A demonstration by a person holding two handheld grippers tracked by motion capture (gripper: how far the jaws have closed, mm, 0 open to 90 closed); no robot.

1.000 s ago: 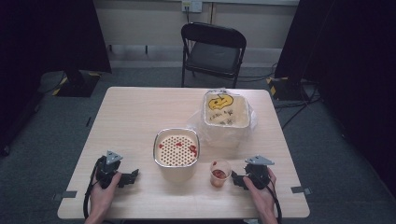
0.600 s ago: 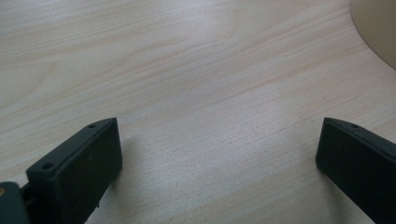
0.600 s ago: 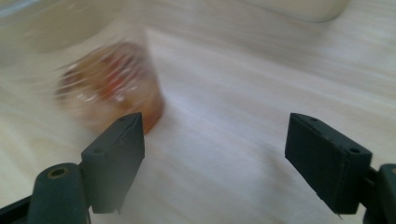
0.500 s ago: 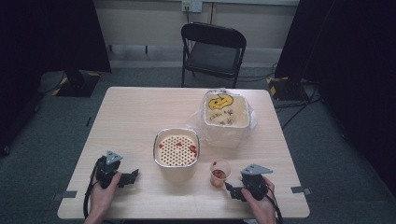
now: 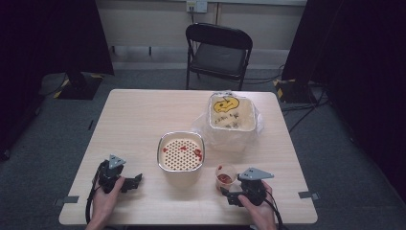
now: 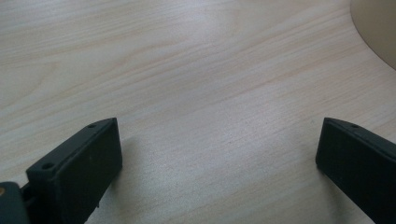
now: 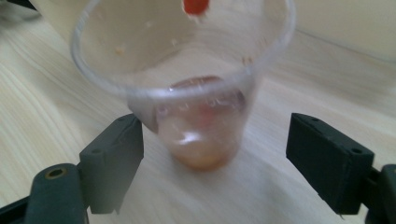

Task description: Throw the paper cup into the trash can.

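Left gripper (image 5: 135,180): black body, grey three-cornered plate on top, black cable looping back past the hand. Two blocky matt-black jaws, each with small round screw holes in its top face.

Right gripper (image 5: 226,195): same make, black with grey three-cornered plate and trailing black cable; brass-coloured fitting beside one jaw.

Forearms bare, no sleeves.

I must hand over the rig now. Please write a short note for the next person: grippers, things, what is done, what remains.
Left gripper: open, resting on the table, nothing between its jaws.
Right gripper: open; jaws either side of the plastic cup, not pressing it.
Cup: upright beside the strainer bowl, red sauce residue at its bottom.
Bagged bin: behind the bowl.
Done: red bits lie in the strainer.
Left: probably grip the cup.
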